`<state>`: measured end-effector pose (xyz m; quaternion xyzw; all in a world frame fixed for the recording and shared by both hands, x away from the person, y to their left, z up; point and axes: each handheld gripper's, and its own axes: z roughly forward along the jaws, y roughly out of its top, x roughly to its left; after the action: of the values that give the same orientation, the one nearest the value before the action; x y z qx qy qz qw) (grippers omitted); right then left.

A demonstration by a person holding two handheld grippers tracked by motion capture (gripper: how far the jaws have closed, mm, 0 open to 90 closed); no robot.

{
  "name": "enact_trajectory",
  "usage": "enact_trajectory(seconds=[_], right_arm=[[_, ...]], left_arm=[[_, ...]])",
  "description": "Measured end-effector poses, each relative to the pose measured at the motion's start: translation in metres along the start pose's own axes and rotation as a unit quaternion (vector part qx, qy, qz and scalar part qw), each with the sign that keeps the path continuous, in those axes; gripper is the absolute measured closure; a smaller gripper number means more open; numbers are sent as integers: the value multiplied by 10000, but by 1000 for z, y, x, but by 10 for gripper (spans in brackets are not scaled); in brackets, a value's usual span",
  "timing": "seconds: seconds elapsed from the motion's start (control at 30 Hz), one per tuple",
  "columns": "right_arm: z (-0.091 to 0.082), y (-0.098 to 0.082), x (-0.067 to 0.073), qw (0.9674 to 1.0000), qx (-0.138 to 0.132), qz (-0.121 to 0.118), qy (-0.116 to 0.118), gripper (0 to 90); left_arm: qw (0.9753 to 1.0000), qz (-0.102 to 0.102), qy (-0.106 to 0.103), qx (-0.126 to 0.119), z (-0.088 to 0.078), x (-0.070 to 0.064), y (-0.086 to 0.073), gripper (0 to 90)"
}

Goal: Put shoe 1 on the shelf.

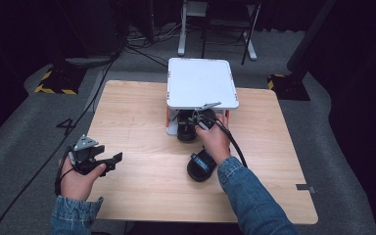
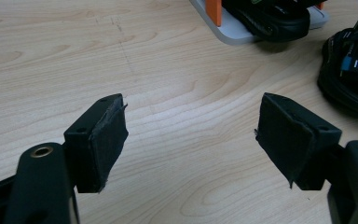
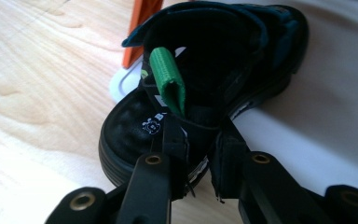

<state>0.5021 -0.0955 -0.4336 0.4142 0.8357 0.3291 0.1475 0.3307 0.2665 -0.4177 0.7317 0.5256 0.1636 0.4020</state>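
On the wooden table (image 1: 142, 117), my right gripper (image 3: 200, 154) clamps the heel strap of the sandal (image 3: 214, 84) on the rack's (image 1: 201, 82) lower shelf. That thin pinch could slip. My left gripper (image 1: 100, 159) idles, jaws apart.

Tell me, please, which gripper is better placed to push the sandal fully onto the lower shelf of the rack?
The right gripper: its jaws already clamp the black sandal's heel strap at the rack. The left gripper is open, over bare table, far from it.
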Motion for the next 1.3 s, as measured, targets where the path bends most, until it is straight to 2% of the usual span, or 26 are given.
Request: enact_trajectory(seconds=[0.13,0.2,0.3,0.37,0.43,0.57,0.63,0.73,0.77,0.87,0.9,1.0,1.13,1.23,1.27,1.3], right_arm=[[4,0,-3,9997,122,-64,-210,749],[3,0,-2,9997,160,-31,-179,708],[0,-1,2,9995,244,-100,-192,590],[-1,-2,5,9994,273,-149,-114,513],[-5,-4,7,9996,157,-188,-109,438],[-19,-6,10,9997,-70,-201,-137,356],[-31,-8,13,9994,-159,-190,-258,306],[-45,-12,23,9991,-311,-172,-235,359],[-46,-13,28,9986,-360,85,-367,370],[-44,-16,39,9996,-181,-71,-204,493],[-41,-17,43,9998,-13,-163,-138,589],[-31,-20,52,9994,264,-209,-2,672],[-14,-20,58,9984,464,-316,-48,712],[0,-19,56,9978,554,-317,-170,715],[3,-19,54,9976,566,-323,-226,747],[4,-17,53,9979,555,-256,-197,745]], left_arm=[[10000,4,-24,19,1,0,0,244],[10000,19,-27,11,1,-1,1,244],[10000,9,-24,2,1,-2,1,244],[10000,8,-27,13,1,-3,1,244],[10000,31,-38,18,1,-3,1,245],[10000,37,-22,9,0,-4,0,245],[10000,24,-10,14,0,-4,0,245],[10000,27,-20,33,1,-3,0,244],[10000,29,-18,40,1,-3,0,244],[10000,37,-30,36,0,-5,0,244],[10000,16,-26,34,0,-6,0,244],[10000,30,-28,26,-1,-5,0,244],[10000,23,-22,30,-1,-3,-1,244],[10000,31,-17,34,0,-2,-2,244],[10000,14,-12,31,0,-2,-2,245],[10000,1,-2,30,0,-1,-2,244]])
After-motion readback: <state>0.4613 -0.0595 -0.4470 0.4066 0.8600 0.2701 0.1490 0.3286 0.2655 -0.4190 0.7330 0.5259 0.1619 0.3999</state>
